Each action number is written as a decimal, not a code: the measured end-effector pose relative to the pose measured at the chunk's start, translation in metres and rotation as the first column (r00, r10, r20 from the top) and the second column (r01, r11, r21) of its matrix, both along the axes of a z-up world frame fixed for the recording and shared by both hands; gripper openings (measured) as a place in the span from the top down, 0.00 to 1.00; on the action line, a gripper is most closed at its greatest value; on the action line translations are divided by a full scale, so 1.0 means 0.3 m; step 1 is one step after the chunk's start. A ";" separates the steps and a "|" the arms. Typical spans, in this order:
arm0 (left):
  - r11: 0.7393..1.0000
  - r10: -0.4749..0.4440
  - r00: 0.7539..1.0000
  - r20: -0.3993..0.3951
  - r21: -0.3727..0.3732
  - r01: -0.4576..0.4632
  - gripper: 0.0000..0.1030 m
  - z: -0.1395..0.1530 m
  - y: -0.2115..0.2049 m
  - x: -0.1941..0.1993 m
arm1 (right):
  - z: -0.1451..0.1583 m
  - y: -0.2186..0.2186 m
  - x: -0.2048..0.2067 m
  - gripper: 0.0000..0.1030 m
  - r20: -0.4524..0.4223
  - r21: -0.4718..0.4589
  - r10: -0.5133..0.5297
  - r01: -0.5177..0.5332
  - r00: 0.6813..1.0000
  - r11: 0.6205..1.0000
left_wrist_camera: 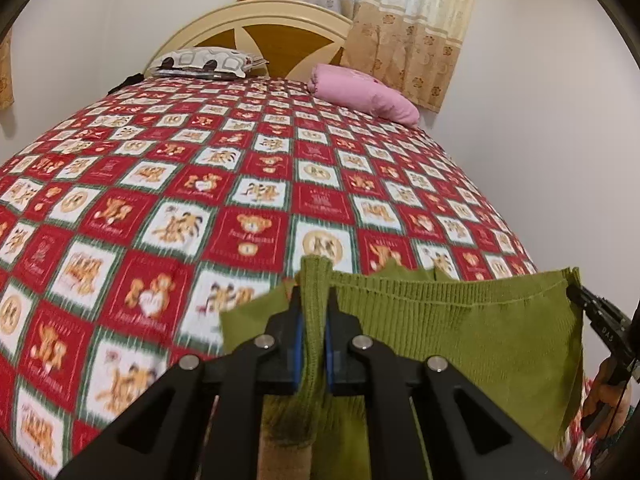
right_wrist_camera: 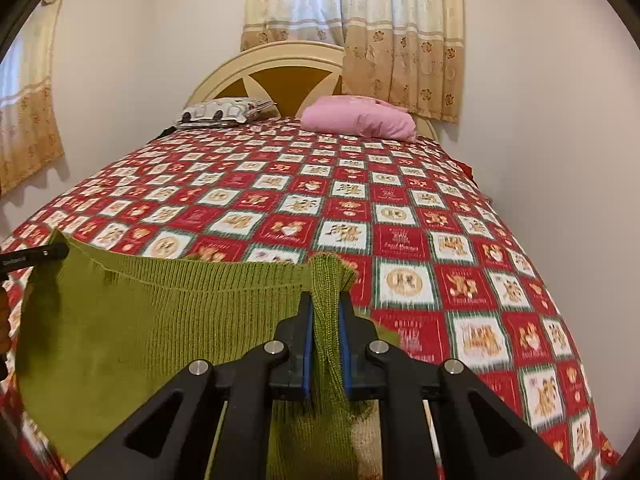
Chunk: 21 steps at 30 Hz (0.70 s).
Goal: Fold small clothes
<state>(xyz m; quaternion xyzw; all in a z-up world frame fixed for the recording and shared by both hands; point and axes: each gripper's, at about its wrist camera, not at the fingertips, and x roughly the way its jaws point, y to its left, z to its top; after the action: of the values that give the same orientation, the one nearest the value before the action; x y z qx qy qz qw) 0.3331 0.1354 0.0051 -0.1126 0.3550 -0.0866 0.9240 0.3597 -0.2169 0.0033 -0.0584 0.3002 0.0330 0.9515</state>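
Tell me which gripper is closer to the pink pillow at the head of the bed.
Right, slightly. The pink pillow lies far off on the bed's right side. The right gripper pinches the green knit garment's right corner, more in line with it; the left gripper pinches the left corner, farther across.

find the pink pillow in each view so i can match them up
Left wrist: pink pillow at upper right of centre, far end of the bed, under the curtain.
Right wrist: pink pillow at upper centre, far end of the bed.
Shared landmark: the patterned pillow just left of it.
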 end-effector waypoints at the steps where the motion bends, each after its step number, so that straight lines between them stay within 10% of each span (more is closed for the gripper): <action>1: 1.000 0.006 1.000 -0.006 -0.002 -0.006 0.92 -0.006 -0.002 0.030 | -0.008 0.001 0.030 0.90 -0.001 -0.002 -0.007 0.007 1.000 1.000; 15: 0.992 0.113 0.984 -0.140 0.071 -0.104 0.90 -0.233 -0.046 0.254 | -0.302 -0.044 0.349 0.90 -0.165 0.032 -0.091 0.097 0.982 0.995; 21: 0.980 0.154 0.971 -0.184 0.155 -0.126 0.70 -0.247 -0.069 0.281 | -0.347 -0.041 0.387 0.83 -0.252 -0.003 -0.118 0.121 0.961 0.993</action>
<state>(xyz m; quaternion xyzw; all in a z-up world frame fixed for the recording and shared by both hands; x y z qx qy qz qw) 0.4174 0.1146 -0.0690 -0.0791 0.4402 0.0162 0.8942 0.4759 -0.2293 -0.1008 -0.0295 0.4211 -0.0153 0.9064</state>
